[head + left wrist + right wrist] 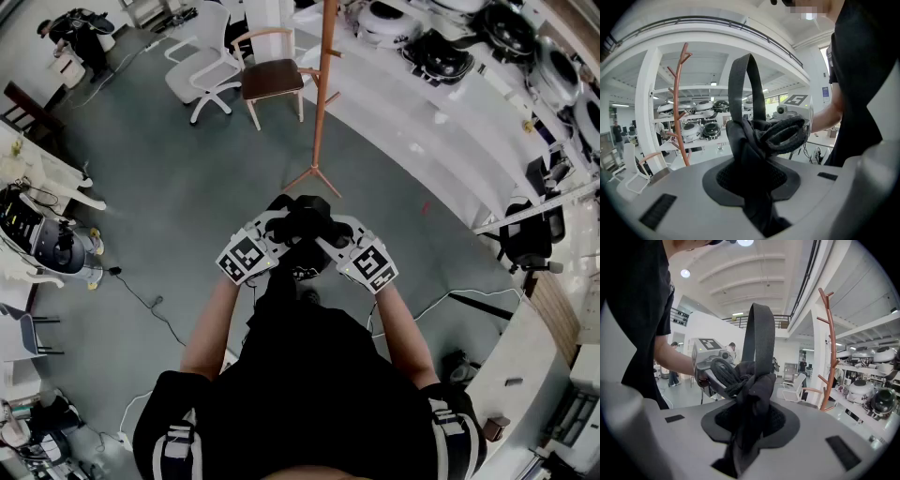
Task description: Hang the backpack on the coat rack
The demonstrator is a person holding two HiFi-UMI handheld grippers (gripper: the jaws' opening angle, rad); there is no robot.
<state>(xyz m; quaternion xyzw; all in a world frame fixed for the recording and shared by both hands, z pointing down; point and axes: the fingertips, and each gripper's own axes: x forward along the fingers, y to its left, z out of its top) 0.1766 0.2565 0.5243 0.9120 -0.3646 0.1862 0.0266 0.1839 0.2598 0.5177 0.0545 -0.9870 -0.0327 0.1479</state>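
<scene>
I hold a black backpack (302,223) between both grippers, in front of the person's body. My left gripper (269,234) is shut on a bunch of its black fabric (749,159). My right gripper (336,238) is shut on another bunch (751,401). The backpack's top loop strap (746,79) stands upright above the jaws and also shows in the right gripper view (758,336). A brown wooden coat rack (324,89) with short pegs stands on the floor a little beyond the backpack. It appears at the left in the left gripper view (678,110) and at the right in the right gripper view (830,350).
A wooden chair (272,80) and a white office chair (202,67) stand left of the rack. A white curved counter (412,103) with round machines runs behind it. Cables (141,300) lie on the grey floor at the left, near a cart (52,246). A person (80,36) stands far back.
</scene>
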